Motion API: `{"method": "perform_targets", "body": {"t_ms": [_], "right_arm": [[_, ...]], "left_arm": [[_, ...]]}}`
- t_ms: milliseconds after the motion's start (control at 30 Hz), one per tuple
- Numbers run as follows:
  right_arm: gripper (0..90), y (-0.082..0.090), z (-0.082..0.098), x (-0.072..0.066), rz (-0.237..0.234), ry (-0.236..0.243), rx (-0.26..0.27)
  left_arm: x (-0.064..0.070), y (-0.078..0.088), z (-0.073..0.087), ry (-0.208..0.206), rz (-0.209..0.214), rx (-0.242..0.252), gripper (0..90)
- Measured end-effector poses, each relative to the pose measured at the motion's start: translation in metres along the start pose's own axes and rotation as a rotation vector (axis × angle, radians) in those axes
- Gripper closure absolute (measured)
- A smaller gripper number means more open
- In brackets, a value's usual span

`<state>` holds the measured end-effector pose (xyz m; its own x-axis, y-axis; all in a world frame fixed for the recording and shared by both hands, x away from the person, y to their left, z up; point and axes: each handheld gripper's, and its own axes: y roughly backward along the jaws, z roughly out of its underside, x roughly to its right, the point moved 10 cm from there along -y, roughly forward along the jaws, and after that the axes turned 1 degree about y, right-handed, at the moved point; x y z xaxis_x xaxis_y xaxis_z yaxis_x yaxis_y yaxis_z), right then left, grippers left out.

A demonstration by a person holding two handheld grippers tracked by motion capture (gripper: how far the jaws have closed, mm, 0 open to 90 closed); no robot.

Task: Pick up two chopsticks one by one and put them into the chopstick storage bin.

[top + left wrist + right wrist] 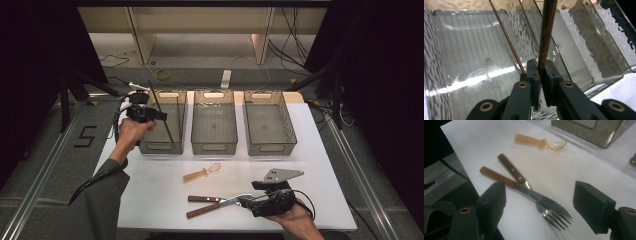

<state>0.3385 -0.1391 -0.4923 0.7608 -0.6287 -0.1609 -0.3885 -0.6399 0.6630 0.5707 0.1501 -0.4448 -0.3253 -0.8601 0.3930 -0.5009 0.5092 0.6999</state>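
Note:
My left gripper point(146, 114) hangs over the left clear bin point(160, 148), shut on a dark wooden chopstick point(161, 112) that slants down into the bin. In the left gripper view the chopstick point(546, 37) rises from between the pads point(532, 72). A second, thinner-looking chopstick point(506, 37) leans inside the same bin point(469, 50). My right gripper point(246, 201) stands open low over the tips of a wood-handled knife point(499, 177) and fork point(511, 168), which lie crossed on the white table. Its jaws straddle the blade and tines without touching them.
An amber plastic spoon point(202, 173) lies mid-table, beyond the knife and fork point(539, 142). The middle bin point(214, 148) and right bin point(270, 148) stand in a row with the left one. The white table point(320, 165) ends close to my right hand.

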Motion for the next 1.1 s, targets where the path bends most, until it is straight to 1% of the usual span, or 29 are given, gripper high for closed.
{"method": "perform_targets", "body": {"t_ms": [167, 300, 333, 400, 433, 467, 533, 567, 600, 700, 800, 933, 967, 1000, 1033, 1067, 1100], "right_arm": [[27.4, 0.000, 0.000, -0.001, -0.002, 0.001, -0.001], [27.4, 0.000, 0.000, -0.001, -0.002, -0.001, -0.002], [27.4, 0.000, 0.000, -0.001, -0.002, 0.000, -0.002], [27.4, 0.000, 0.000, -0.001, -0.002, -0.002, -0.004], [27.4, 0.000, 0.000, -0.001, -0.002, -0.002, -0.003], [27.4, 0.000, 0.001, -0.001, -0.003, -0.004, -0.004], [27.4, -0.001, 0.001, -0.001, -0.004, -0.004, -0.004], [27.4, -0.001, 0.001, -0.001, -0.004, -0.005, -0.005], [27.4, -0.001, 0.001, -0.001, -0.006, -0.001, -0.005], [27.4, -0.001, 0.001, -0.001, -0.006, -0.004, -0.006], [27.5, -0.001, 0.001, -0.001, -0.005, -0.003, -0.006], [27.5, 0.000, 0.000, -0.001, -0.006, -0.003, -0.005], [27.5, 0.000, 0.001, -0.001, -0.004, -0.003, -0.004], [27.5, 0.000, 0.001, -0.001, -0.004, -0.003, -0.003], [27.4, 0.000, 0.000, 0.000, -0.003, -0.002, -0.001], [27.4, 0.000, 0.000, 0.000, -0.002, -0.002, -0.001], [27.5, 0.000, 0.000, 0.000, -0.001, -0.002, -0.001]], "left_arm": [[0.003, -0.005, 0.003, 0.000, 0.005, -0.016, 83.7], [0.003, -0.011, 0.005, -0.006, -0.006, -0.034, 83.4], [0.003, -0.012, 0.006, -0.013, -0.005, -0.038, 83.2], [0.005, -0.014, 0.006, -0.009, -0.003, -0.043, 78.8], [0.004, -0.015, 0.007, -0.012, -0.008, -0.050, 77.2], [0.003, -0.016, 0.007, -0.016, -0.021, -0.059, 74.9], [-0.002, -0.017, 0.006, -0.002, -0.055, -0.054, 66.7], [-0.003, -0.016, 0.005, 0.014, -0.062, -0.045, 62.5], [-0.004, -0.016, 0.005, 0.019, -0.065, -0.036, 60.4], [-0.004, -0.015, 0.004, 0.001, -0.089, -0.029, 52.5], [-0.004, -0.014, 0.002, -0.004, -0.096, -0.016, 47.2], [0.000, -0.013, 0.002, -0.011, -0.086, -0.003, 41.0], [0.003, -0.012, 0.003, -0.016, -0.074, 0.000, 38.9], [0.009, -0.010, 0.005, -0.026, -0.047, 0.002, 36.9], [0.012, -0.009, 0.005, -0.026, -0.029, 0.007, 34.8], [0.015, -0.008, 0.007, -0.029, -0.012, -0.002, 32.7], [0.015, -0.008, 0.007, -0.029, -0.012, -0.002, 29.9]]}}
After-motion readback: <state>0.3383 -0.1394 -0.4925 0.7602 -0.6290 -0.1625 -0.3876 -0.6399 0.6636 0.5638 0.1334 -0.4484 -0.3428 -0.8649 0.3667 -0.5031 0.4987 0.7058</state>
